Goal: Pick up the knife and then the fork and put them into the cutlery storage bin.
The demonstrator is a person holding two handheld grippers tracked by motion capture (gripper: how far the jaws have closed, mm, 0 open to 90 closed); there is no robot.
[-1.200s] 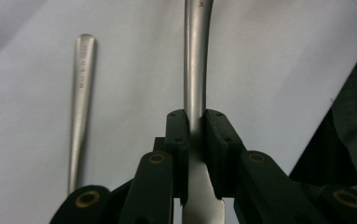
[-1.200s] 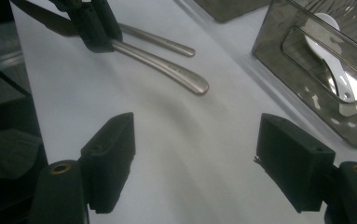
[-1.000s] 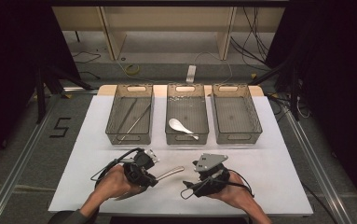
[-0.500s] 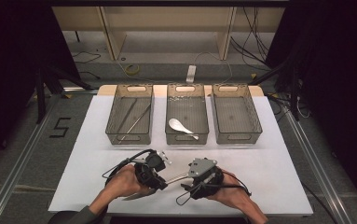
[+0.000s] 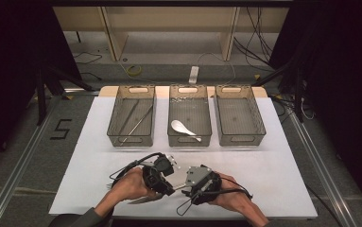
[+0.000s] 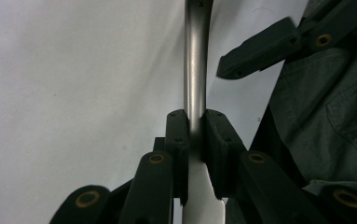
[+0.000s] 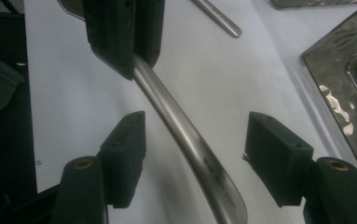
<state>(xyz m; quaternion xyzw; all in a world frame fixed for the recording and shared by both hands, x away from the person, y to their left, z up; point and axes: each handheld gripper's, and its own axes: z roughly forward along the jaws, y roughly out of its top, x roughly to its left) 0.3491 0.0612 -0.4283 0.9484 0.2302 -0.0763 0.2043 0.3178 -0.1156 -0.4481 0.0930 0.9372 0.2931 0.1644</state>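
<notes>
Steel knife [image 6: 195,70] sits clamped in our left gripper [image 6: 195,140] above the table; our right gripper [image 7: 190,158], jaws just narrowing around the handle untouched, could knock it askew.

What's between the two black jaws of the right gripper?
The metal knife handle, with gaps on both sides, as the right gripper view shows. The left gripper holds it.

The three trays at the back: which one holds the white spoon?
The middle tray. The white spoon lies near its front end; the left tray holds thin metal sticks, and the right tray looks empty.
</notes>
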